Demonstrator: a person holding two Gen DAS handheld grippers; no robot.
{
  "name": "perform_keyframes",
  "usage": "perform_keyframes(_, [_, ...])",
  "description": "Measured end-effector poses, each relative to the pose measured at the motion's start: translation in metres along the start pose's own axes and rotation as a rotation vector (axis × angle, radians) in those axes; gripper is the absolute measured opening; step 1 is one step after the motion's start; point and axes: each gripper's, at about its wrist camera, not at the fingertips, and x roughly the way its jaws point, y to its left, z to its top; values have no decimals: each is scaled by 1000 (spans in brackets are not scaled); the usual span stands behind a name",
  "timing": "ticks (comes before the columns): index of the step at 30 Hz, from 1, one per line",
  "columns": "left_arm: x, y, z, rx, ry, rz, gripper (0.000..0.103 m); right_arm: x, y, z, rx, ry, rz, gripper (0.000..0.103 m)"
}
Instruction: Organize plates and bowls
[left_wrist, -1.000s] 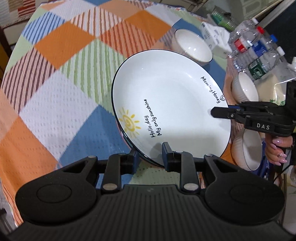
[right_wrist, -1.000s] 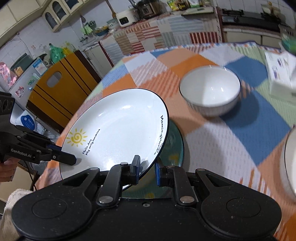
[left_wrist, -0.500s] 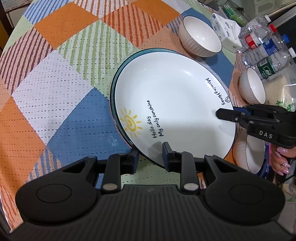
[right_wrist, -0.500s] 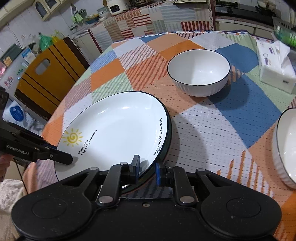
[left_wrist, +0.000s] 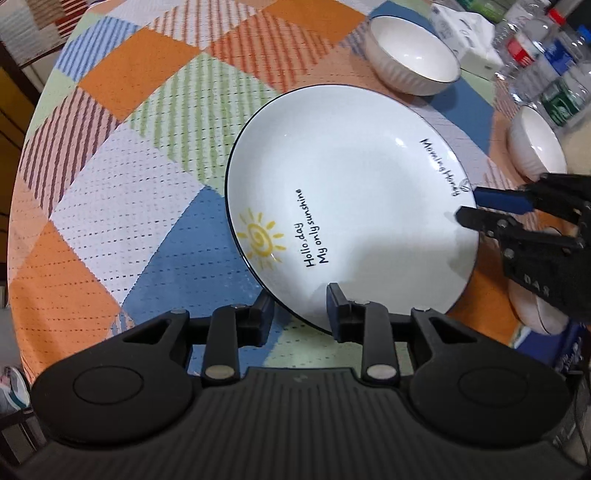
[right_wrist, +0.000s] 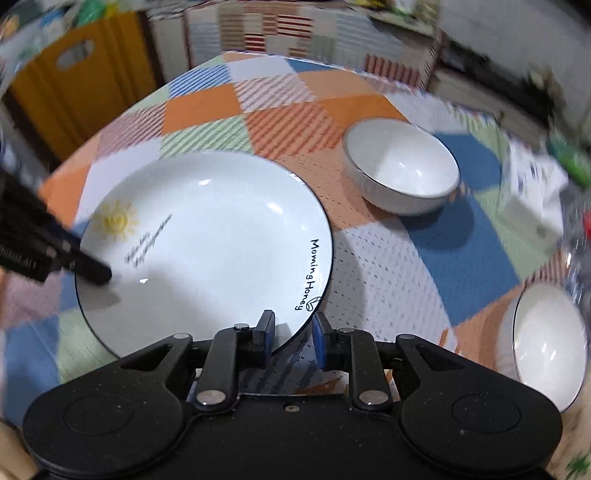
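A white plate (left_wrist: 351, 192) with a yellow sun and black lettering lies on the checked tablecloth; it also shows in the right wrist view (right_wrist: 207, 251). My left gripper (left_wrist: 300, 310) straddles its near rim with the jaws apart. My right gripper (right_wrist: 293, 334) has its jaws apart at the rim by the "Morning Honey" lettering; it shows in the left wrist view (left_wrist: 476, 210) at the plate's right edge. A white bowl (left_wrist: 412, 61) stands beyond the plate, seen also in the right wrist view (right_wrist: 400, 171). Any plate beneath is hidden.
Two more white bowls (left_wrist: 535, 144) (left_wrist: 535, 310) stand at the right; one shows in the right wrist view (right_wrist: 546, 339). Plastic bottles (left_wrist: 546, 55) and a tissue pack (left_wrist: 465, 26) stand at the far right. A yellow cabinet (right_wrist: 74, 74) is beyond the table.
The plate came down from a tilted, lifted pose to lie flat, covering the teal plate seen under it. Both grippers' jaws have opened off its rim. The right wrist view is now blurred by motion.
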Motion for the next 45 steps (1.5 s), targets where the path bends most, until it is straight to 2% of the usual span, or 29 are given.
perform_keyframes(2, [-1, 1, 0, -20, -4, 3, 28, 1, 4, -1, -28, -12, -27, 26])
perform_keyframes(5, [-8, -4, -5, -24, -44, 38, 28, -7, 0, -7, -27, -78, -29, 26])
perform_keyframes(8, [-20, -14, -13, -13, -75, 69, 28, -31, -10, -16, 20, -162, -4, 26])
perform_keyframes(12, [-44, -33, -24, 10, -111, 61, 28, -71, -23, -34, 10, -257, 22, 28])
perform_keyframes(16, [-69, -59, -32, 40, -146, 64, 29, -104, -40, -54, -40, -305, 57, 41])
perform_keyframes(23, [-95, -109, -47, 102, -217, 74, 31, -126, -61, -94, -70, -286, 91, 64])
perform_keyframes(28, [-91, -138, -54, 111, -229, 45, 35, -131, -62, -124, -114, -277, 106, 77])
perform_keyframes(29, [-88, -144, -55, 106, -232, 36, 38, -130, -62, -129, -123, -273, 113, 85])
perform_keyframes(31, [-81, -152, -56, 98, -235, 16, 41, -128, -64, -136, -136, -272, 123, 91])
perform_keyframes(34, [-68, -163, -57, 79, -230, -3, 42, -125, -67, -146, -150, -260, 137, 91])
perform_keyframes(36, [-57, -171, -58, 70, -228, -12, 49, -123, -69, -153, -154, -247, 137, 93])
perform_keyframes(41, [-31, -186, -60, 47, -223, -43, 54, -114, -76, -168, -153, -214, 122, 95])
perform_keyframes(45, [-6, -194, -59, 37, -195, -62, 54, -104, -83, -177, -133, -181, 172, 95])
